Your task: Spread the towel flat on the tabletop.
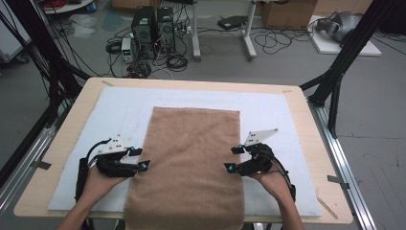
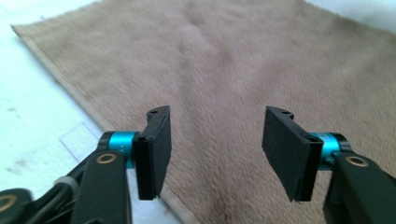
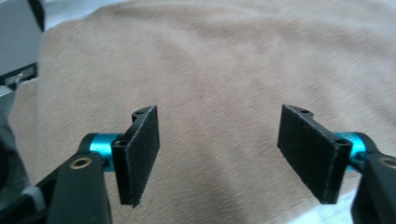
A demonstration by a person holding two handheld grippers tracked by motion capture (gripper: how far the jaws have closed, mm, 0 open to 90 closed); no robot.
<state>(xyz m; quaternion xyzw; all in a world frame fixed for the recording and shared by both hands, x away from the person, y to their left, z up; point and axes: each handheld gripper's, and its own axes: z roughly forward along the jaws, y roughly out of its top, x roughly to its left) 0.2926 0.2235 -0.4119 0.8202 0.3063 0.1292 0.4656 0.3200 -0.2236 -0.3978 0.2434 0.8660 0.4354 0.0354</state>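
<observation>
Nearest the high camera: two forearms entering from the near edge of the tabletop (image 1: 57, 158), each hand gripping a tool. Left gripper (image 1: 139, 158) at the left long edge of the brown towel (image 1: 191, 158), jaws spread wide, nothing between them. Right gripper (image 1: 233, 158) at the towel's right long edge, jaws likewise parted and empty. Towel spread flat on the white mat (image 1: 268, 110), centred, overhanging the tabletop's near edge.

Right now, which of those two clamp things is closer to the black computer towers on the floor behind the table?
Left. The left gripper sits at the towel's left edge, more nearly below the computer towers; the right gripper is at its right edge, farther across.
</observation>
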